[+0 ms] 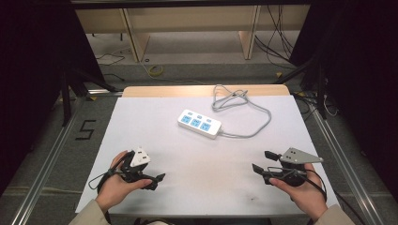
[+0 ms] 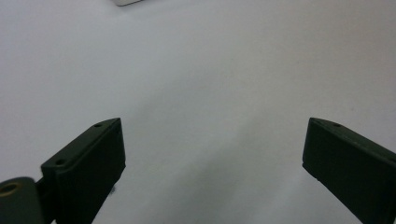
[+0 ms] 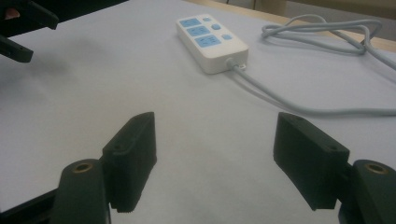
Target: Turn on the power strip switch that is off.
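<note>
**Both grippers idle and open, power strip untouched at mid-table**

Nearest the person's edge of the white table top point(image 1: 155, 140), the left gripper point(image 1: 157, 180) lies low in the left hand point(image 1: 117, 185), jaws pointing toward the middle. In the left gripper view its jaws stand wide apart with bare white surface between them. Across from it, well apart, the right gripper point(image 1: 260, 161) sits in the right hand point(image 1: 305, 190), grey plate on top, jaws also spread wide and holding nothing; its own view shows empty surface between them. Farther out, near the table's centre, the white power strip point(image 1: 199, 123) lies flat and angled, blue sockets facing up, clear of both grippers. Its grey cable point(image 1: 253, 129) curves right, then loops into a loose coil at the far edge
</note>
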Demonstrator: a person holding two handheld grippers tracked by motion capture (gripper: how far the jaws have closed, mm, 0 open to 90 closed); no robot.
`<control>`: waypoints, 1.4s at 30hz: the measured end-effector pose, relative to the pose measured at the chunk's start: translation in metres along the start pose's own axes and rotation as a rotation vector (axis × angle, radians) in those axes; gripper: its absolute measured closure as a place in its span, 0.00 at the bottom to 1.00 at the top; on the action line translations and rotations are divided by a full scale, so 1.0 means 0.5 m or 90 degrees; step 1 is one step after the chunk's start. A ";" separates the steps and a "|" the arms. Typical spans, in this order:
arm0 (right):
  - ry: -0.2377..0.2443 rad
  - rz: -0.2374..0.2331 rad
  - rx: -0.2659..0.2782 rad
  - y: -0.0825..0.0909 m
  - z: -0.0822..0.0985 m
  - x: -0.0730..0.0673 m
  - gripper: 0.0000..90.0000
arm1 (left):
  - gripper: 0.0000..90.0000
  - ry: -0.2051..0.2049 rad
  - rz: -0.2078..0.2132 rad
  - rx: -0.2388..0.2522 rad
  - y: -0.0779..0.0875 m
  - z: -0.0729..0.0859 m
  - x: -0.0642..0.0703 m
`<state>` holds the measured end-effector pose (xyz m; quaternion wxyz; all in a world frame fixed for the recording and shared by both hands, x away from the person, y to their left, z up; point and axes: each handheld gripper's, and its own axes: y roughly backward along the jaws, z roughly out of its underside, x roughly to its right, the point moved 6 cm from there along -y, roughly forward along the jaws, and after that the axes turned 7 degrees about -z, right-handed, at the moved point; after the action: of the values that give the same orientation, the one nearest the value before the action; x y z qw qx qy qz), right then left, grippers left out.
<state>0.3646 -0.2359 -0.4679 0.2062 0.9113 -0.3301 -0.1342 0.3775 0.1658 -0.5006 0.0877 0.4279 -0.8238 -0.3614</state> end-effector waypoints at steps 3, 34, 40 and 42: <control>0.004 0.002 -0.005 -0.001 0.000 -0.002 0.38 | 0.06 0.000 -0.004 -0.002 0.002 0.001 0.000; 0.014 0.036 -0.033 -0.038 -0.033 0.001 1.00 | 0.11 0.008 -0.023 -0.018 -0.010 -0.002 -0.002; 0.014 0.036 -0.035 -0.050 -0.039 0.004 1.00 | 0.11 0.009 -0.023 -0.019 -0.011 -0.002 -0.002; 0.014 0.034 -0.035 -0.054 -0.042 0.003 1.00 | 0.12 0.008 -0.022 -0.019 -0.011 -0.002 -0.001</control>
<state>0.3884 -0.2121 -0.4619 0.2383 0.8977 -0.3480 -0.1276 0.3817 0.1636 -0.5034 0.0933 0.4429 -0.8103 -0.3722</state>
